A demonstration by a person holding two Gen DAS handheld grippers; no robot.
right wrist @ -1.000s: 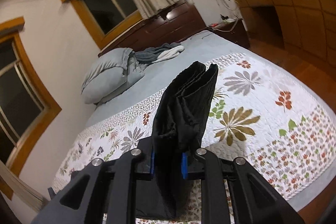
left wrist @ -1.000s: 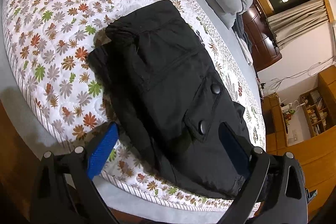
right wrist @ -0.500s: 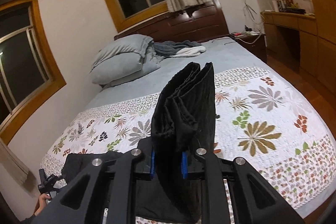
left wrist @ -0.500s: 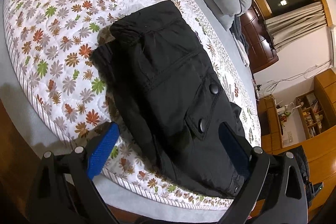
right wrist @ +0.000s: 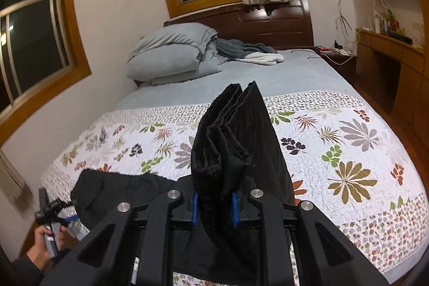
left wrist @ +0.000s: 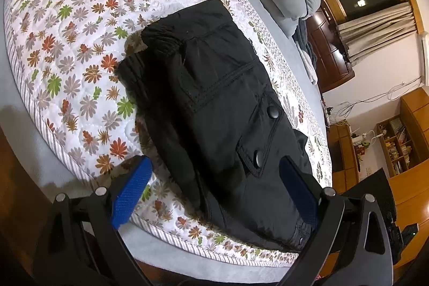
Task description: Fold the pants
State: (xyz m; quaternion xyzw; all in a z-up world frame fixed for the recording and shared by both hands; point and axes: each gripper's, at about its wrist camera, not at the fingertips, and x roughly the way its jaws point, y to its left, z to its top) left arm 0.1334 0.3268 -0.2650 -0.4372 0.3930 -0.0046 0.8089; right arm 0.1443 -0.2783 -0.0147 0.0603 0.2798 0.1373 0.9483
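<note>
1. Two tools are seen over a bed covered by a floral quilt, on which black pants are spread.
2. The left tool is held with its blue pads wide apart; nothing is pressed between them, and the pants lie on the quilt beyond and below its fingers.
3. In the left wrist view the pants are shown lying flat near the quilt's edge, waistband end toward the far side (a flap pocket with two snap buttons faces up).
4. The right tool is clamped on a bunched stack of the pants' fabric, which stands upright between the pads in several folds.
5. In the right wrist view, the rest of the garment is seen trailing down onto the quilt toward the lower left, where a hand grips the left tool's handle.
6. Grey pillows and a crumpled blanket are piled at the wooden headboard.
</note>
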